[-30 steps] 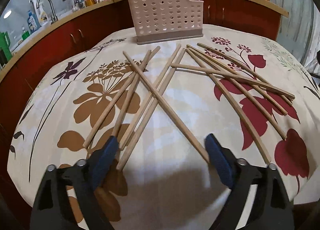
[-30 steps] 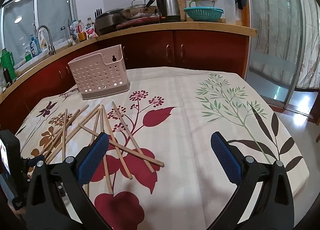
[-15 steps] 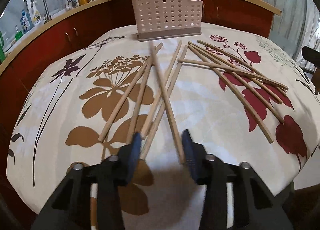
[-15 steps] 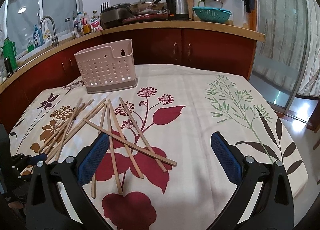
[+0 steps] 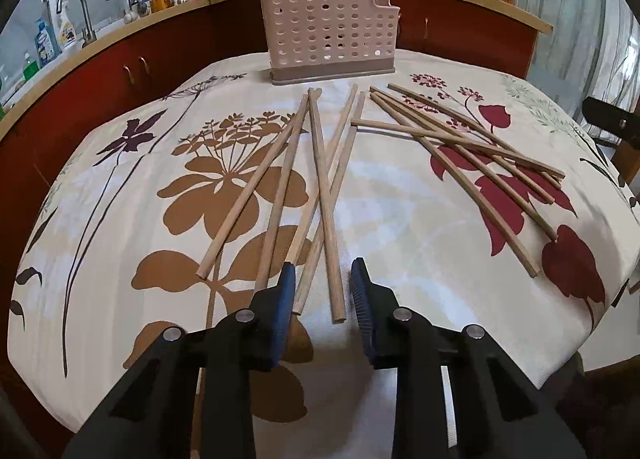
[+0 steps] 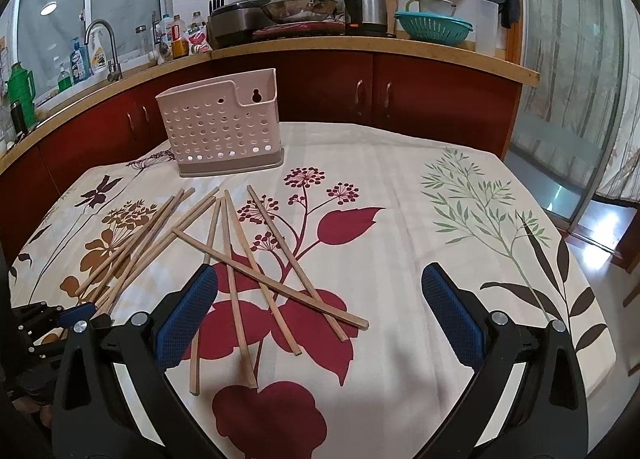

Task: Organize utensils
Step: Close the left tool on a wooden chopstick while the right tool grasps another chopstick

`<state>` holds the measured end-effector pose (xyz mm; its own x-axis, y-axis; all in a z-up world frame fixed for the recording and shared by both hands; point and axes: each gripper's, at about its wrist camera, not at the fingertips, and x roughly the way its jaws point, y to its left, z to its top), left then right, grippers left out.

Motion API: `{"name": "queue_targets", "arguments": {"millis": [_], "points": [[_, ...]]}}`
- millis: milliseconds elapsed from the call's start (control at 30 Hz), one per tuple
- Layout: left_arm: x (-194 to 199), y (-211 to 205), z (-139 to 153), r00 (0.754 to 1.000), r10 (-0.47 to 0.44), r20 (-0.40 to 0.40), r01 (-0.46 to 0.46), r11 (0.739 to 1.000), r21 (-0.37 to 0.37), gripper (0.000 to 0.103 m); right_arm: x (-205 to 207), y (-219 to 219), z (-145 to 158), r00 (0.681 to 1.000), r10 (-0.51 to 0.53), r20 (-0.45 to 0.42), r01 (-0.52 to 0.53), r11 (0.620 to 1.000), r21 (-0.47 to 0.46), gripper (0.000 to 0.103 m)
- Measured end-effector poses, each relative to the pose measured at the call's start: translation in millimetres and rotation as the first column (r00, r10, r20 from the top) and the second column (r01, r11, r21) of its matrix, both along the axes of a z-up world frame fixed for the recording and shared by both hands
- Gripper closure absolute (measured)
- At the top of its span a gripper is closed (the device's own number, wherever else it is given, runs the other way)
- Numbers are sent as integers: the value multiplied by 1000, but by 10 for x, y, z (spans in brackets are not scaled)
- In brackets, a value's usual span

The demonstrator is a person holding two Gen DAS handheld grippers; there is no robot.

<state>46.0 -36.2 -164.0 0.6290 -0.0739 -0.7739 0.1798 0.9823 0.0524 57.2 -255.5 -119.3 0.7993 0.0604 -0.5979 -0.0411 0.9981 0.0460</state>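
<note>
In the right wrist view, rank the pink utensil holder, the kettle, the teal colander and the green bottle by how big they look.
1. pink utensil holder, clearly largest, though nearest.
2. teal colander and kettle: alike, not ranked.
3. green bottle, smallest.

I can read no text, brand, number or sign anywhere I look. The bottles (image 6: 86, 59) by the tap on the counter (image 6: 280, 45) carry printed labels, and so do the smaller bottles (image 6: 188, 37) beside the cooker, but every one of them is too small and blurred for me to make out a letter. The kettle (image 6: 366, 3) shows no marking I can read, only a small orange light at its base. The perforated holder (image 6: 222, 127) at the far edge of the table bears no lettering on the walls facing me.
</note>
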Motion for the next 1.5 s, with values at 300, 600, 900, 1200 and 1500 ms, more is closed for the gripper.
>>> {"name": "queue_targets", "arguments": {"millis": [300, 600, 900, 1200, 1500], "points": [[-86, -75, 18, 999, -40, -14, 40, 999, -25, 77, 6, 18, -13, 1000, 6, -3, -6, 1000, 6, 4], [-54, -37, -22, 1000, -21, -13, 21, 1000, -13, 80, -7, -23, -46, 1000, 2, -1, -2, 1000, 24, 4], [-48, -3, -24, 1000, -24, 6, 24, 1000, 4, 96, -3, 8, -66, 1000, 10, -7, -10, 1000, 15, 4], [-77, 14, 68, 999, -31, 42, 32, 999, -11, 96, 25, 65, -199, 999, 34, -10, -34, 999, -7, 4], [-69, 47, 175, 997, -27, 77, 28, 1000, -14, 96, 285, -145, -528, 995, 39, -92, -39, 999, 3, 32]]}}
